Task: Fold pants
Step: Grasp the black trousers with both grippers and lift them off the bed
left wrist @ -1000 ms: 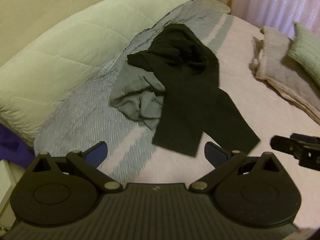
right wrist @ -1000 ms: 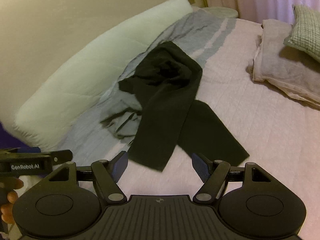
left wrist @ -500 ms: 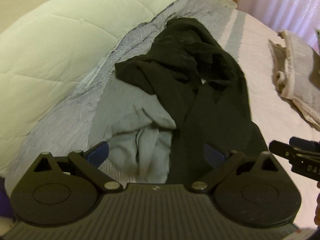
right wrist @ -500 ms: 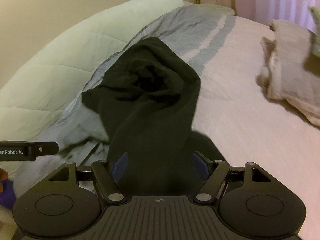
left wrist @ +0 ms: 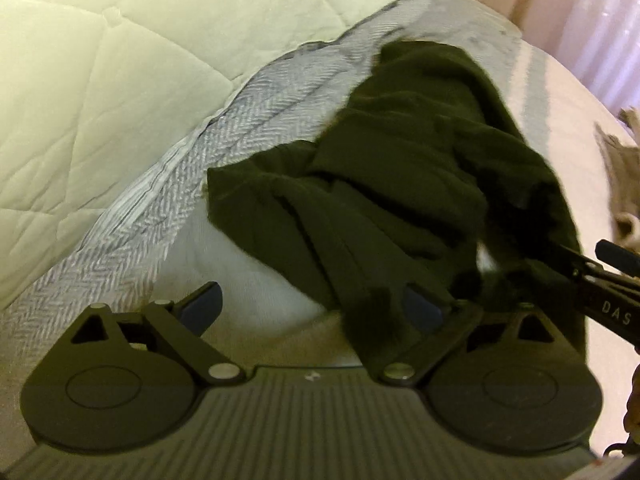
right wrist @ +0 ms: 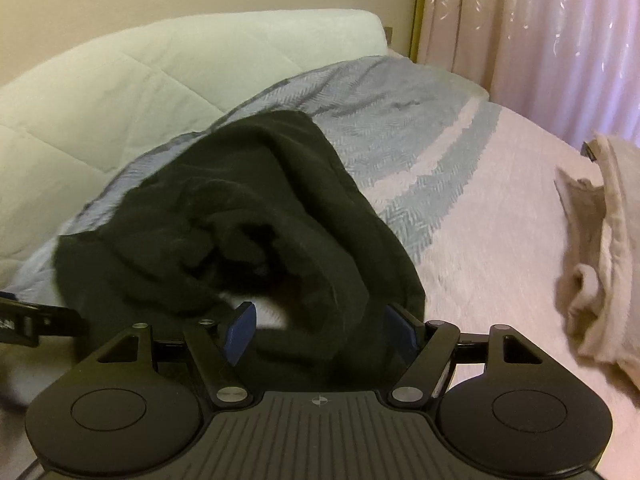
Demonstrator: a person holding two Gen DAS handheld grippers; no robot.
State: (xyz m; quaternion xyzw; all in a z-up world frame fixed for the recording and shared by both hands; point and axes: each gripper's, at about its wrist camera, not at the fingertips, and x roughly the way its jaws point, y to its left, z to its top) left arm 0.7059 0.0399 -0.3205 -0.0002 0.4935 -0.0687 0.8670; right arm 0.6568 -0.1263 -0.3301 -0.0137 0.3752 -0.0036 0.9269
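Crumpled black pants (left wrist: 400,184) lie in a heap on the bed, partly over a pale grey garment (left wrist: 248,276). My left gripper (left wrist: 312,306) is open and low at the near left edge of the heap; black cloth reaches its right finger. The right gripper (left wrist: 600,280) shows at that view's right edge, against the pants. In the right wrist view the pants (right wrist: 248,208) fill the middle, and my right gripper (right wrist: 320,326) stands open with black cloth lying between its wide-apart fingers. The left gripper (right wrist: 36,320) pokes in at the left edge.
A cream quilted duvet (left wrist: 120,80) runs along the wall side. A grey herringbone blanket (right wrist: 380,120) lies under the pants on the pink bedspread (right wrist: 500,220). Folded beige cloth (right wrist: 600,248) sits at the right, with curtains (right wrist: 540,40) behind.
Both grippers have moved forward and down onto the pants, which now fill much more of each view. Both stay open. The pants have not moved.
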